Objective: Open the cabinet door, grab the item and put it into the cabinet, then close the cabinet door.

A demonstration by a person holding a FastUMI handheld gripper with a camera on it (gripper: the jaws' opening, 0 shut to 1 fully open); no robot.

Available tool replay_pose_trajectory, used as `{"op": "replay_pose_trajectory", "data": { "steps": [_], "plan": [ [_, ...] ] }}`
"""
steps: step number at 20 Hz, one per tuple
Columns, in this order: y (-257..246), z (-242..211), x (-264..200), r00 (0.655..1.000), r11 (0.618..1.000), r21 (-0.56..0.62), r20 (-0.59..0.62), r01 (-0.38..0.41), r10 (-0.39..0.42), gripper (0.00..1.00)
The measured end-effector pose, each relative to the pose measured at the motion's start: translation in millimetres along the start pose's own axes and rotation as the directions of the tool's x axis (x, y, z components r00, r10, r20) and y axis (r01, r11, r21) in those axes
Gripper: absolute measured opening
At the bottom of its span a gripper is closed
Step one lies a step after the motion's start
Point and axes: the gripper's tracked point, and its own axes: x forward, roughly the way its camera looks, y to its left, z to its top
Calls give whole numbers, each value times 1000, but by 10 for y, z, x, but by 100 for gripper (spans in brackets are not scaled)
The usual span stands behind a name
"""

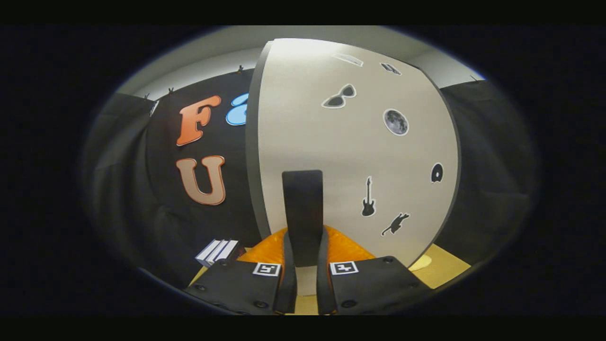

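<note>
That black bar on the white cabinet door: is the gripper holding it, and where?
Yes. The gripper is shut on the black handle of the cabinet door, one finger on either side of its lower part.

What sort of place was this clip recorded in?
Most likely a staged recording booth, not a real home: black cloth walls, a sticker-covered white cabinet door with a black handle between the hand-held gripper fingers, on a tan tabletop.
</note>
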Motion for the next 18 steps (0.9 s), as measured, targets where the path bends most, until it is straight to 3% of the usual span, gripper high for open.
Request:
{"op": "replay_pose_trajectory", "data": {
  "steps": [10,18],
  "plan": [
    [-147,-32,-254,1000,1000,11,2,17,-17,24],
    [-369,-34,-444,997,997,-8,9,73,-73,24]
  ]
}}
